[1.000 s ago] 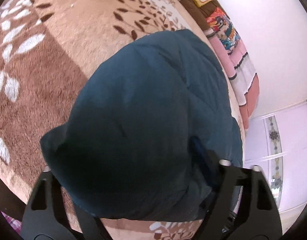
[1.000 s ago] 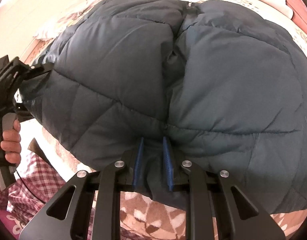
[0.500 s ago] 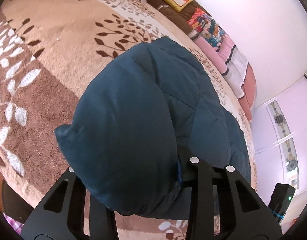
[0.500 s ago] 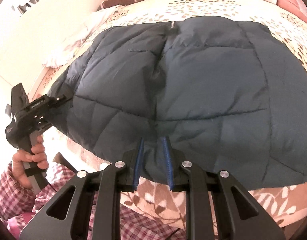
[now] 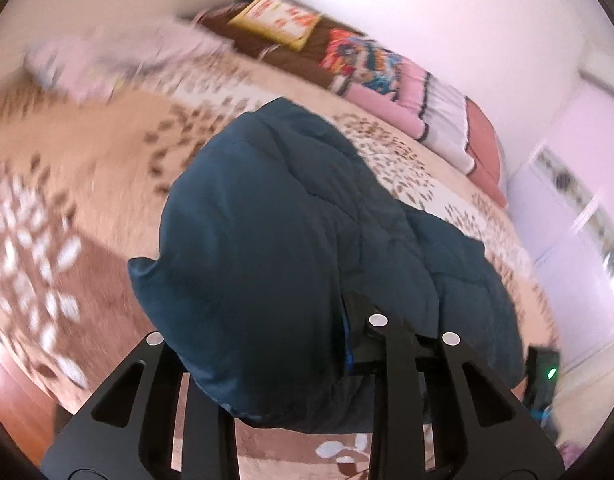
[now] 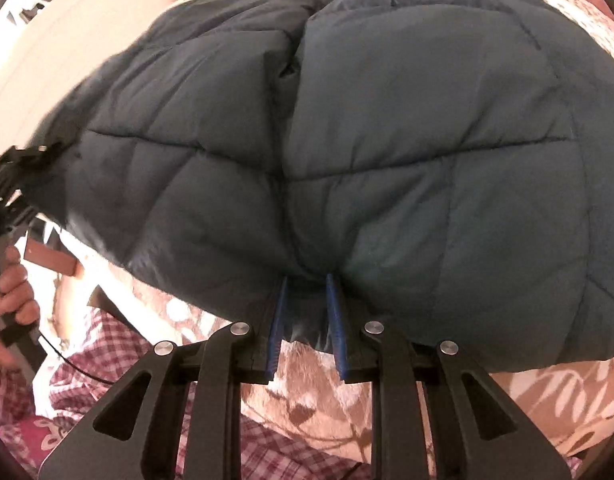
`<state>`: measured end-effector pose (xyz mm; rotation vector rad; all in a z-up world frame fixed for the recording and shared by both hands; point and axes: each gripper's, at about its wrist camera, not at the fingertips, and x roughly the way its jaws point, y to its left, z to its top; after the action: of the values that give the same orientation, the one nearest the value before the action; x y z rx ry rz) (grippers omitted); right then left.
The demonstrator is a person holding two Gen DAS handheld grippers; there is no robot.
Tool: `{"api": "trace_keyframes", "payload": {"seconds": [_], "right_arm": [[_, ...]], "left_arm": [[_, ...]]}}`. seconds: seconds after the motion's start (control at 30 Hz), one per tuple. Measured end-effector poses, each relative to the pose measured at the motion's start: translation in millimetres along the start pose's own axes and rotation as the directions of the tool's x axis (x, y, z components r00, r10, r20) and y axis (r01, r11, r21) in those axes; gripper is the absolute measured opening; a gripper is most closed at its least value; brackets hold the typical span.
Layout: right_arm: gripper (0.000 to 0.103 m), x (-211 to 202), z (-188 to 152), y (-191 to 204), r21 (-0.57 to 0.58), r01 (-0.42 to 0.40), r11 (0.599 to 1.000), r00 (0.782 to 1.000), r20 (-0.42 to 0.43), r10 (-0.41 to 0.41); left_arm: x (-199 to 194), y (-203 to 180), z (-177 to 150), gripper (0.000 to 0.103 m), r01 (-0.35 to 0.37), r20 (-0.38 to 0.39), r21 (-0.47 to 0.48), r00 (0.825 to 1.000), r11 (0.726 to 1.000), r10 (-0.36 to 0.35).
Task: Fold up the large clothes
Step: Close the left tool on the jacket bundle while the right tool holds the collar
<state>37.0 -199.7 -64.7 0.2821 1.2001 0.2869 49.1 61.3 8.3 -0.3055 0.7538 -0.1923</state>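
Observation:
A dark teal quilted jacket (image 5: 287,240) lies spread on the bed, its near edge lifted off the cover. In the left wrist view it bulges up between the jaws of my left gripper (image 5: 275,344), which are closing on a thick fold; the left finger is hidden under the cloth. The right wrist view shows the jacket (image 6: 387,140) filling the frame, with my left gripper (image 6: 23,168) clamped on its left corner. My right gripper (image 6: 307,308) is shut on the near hem, which is bunched between the blue pads (image 6: 277,320).
The bed cover (image 5: 87,168) is beige and brown with a leaf print. Folded blankets and pillows (image 5: 407,88) line the far edge by the wall, and pale clothes (image 5: 119,60) are heaped at the far left. A hand (image 6: 11,288) and plaid sleeve (image 6: 119,360) are near.
My left gripper has narrowed onto the jacket's corner and risen, lifting that side. The right gripper has shifted a little with the hem still in its pads.

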Motion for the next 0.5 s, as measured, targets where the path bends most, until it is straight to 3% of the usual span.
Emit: {"api": "trace_keyframes", "payload": {"seconds": [0.07,0.13,0.27,0.37,0.5], "right_arm": [[0.025,-8,2,-2,0.021,-0.042,0.999,0.999,-0.012,0.043],[0.025,-35,4,-8,0.042,-0.143,0.989,0.988,0.066,0.14],[0.025,-82,6,-40,0.077,-0.059,0.995,0.975,0.219,0.041],[0.025,-90,1,-89,0.201,-0.019,0.979,0.968,0.247,-0.032],[0.022,-64,-3,-121,0.265,-0.094,0.96,0.977,0.211,0.038]], "left_arm": [[-8,-16,6,0.026,-0.016,0.024,0.073,1.0,0.997,0.014],[-14,-30,13,0.026,-0.025,0.039,0.112,0.999,0.993,0.021],[-28,-65,18,0.025,-0.038,0.093,0.226,0.995,0.973,0.017],[-38,-106,21,0.025,-0.037,0.139,0.355,0.99,0.934,-0.014],[-45,-171,20,0.025,0.028,0.145,0.497,0.983,0.867,-0.114]]}}
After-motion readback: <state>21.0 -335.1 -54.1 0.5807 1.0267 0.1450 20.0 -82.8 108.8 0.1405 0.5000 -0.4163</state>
